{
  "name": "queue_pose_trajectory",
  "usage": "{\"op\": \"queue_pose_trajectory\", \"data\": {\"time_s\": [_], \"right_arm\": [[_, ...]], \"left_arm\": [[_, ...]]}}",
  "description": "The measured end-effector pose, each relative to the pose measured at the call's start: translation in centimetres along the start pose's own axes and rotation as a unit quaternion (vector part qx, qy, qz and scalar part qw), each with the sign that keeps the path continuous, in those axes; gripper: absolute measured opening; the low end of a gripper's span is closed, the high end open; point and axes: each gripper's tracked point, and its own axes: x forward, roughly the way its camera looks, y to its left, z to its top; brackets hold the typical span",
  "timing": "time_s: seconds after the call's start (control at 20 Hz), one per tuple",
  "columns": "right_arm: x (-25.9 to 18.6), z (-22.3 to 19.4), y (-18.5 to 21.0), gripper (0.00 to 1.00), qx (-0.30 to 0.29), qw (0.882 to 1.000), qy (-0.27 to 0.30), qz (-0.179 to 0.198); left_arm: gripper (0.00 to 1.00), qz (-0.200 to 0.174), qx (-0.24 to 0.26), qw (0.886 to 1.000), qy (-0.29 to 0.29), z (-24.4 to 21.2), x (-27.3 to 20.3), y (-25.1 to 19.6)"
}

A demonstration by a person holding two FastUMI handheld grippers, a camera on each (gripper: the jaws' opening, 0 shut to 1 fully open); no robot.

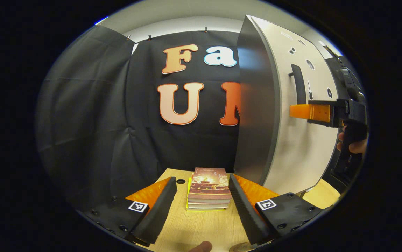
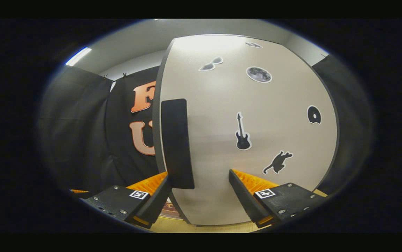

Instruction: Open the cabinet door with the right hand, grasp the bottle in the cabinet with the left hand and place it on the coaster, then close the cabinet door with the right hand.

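Progress: judged from this moment, the task is at its first step — the tall pale cabinet door with a dark edge point(image 2: 249, 140) looks shut, with the door pull not yet gripped. Opening, fetching the bottle, setting it on the coaster and closing all appear to remain.

Right gripper point(image 2: 199, 192): fingers spread wide, close to the door, with the long black vertical handle point(image 2: 176, 143) standing between them at the left. Whether either finger touches it I cannot tell.

Left gripper point(image 1: 202, 203): fingers spread, holding nothing, low over the light wooden table point(image 1: 201, 227). A small stack of books with a reddish-brown cover point(image 1: 209, 189) lies just beyond, between the fingers.

Bottle: presumably inside the cabinet, hidden behind the door.

Coaster: a rounded brownish sliver at the near table edge point(image 1: 241, 248) may be it — too little to tell.

Writing: no brand or label is readable. The door carries black stickers: a guitar point(image 2: 242, 133), a cat point(image 2: 277, 162), a moon point(image 2: 259, 74), sunglasses point(image 2: 210, 64). The book cover's print is too small to read.
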Motion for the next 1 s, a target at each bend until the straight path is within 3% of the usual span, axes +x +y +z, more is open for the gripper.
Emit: {"op": "queue_pose_trajectory", "data": {"time_s": [0.35,0.5,0.65,1.0], "right_arm": [[0.0,-0.5,0.2,0.94,0.006,1.0,0.017,0.006],[-2.0,-0.7,0.2,0.95,0.017,0.999,0.028,0.017],[-7.0,0.3,-0.4,0.94,0.015,1.0,0.016,0.019],[-20.7,1.7,-4.0,0.94,-0.002,1.0,0.012,-0.017]], "left_arm": [[0.95,-0.019,-0.009,1.0,-0.003,0.7,-0.1,-1.3],[0.95,-0.022,-0.004,1.0,-0.012,1.7,-2.0,-2.1],[0.95,-0.026,-0.006,0.999,-0.018,2.9,-5.1,-3.3],[0.95,-0.033,-0.009,0.999,-0.037,6.2,-14.3,-6.2]]}}
